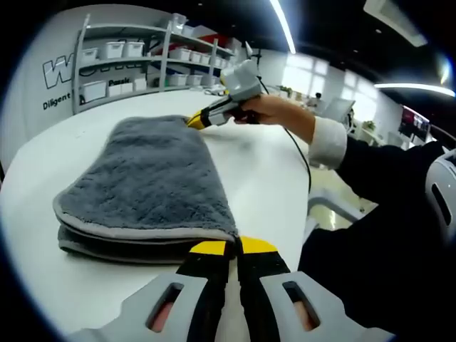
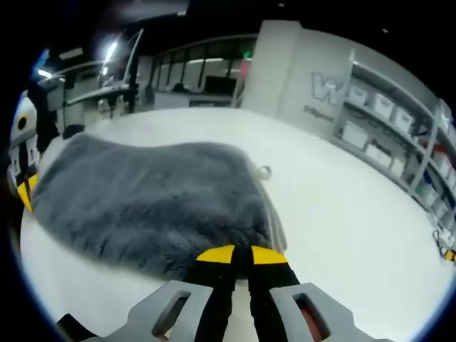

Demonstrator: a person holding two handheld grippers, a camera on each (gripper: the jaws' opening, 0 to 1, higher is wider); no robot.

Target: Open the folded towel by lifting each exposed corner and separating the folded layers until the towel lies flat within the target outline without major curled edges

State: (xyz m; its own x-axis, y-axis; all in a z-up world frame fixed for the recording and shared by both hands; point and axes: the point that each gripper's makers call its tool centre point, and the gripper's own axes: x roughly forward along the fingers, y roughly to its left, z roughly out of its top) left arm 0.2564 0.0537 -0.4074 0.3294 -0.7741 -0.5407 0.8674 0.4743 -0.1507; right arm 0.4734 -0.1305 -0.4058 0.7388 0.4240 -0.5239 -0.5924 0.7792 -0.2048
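A fluffy grey folded towel (image 1: 146, 189) lies on the white table (image 1: 263, 171); both the left gripper (image 1: 234, 247) and the right gripper (image 2: 241, 254) pinch its corners closed.

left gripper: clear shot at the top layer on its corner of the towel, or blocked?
Probably yes. The left gripper sits right at the near corner of the folded grey towel, jaws together, with the stacked layer edges exposed beside it. Nothing lies between. The right gripper is at the far corner.
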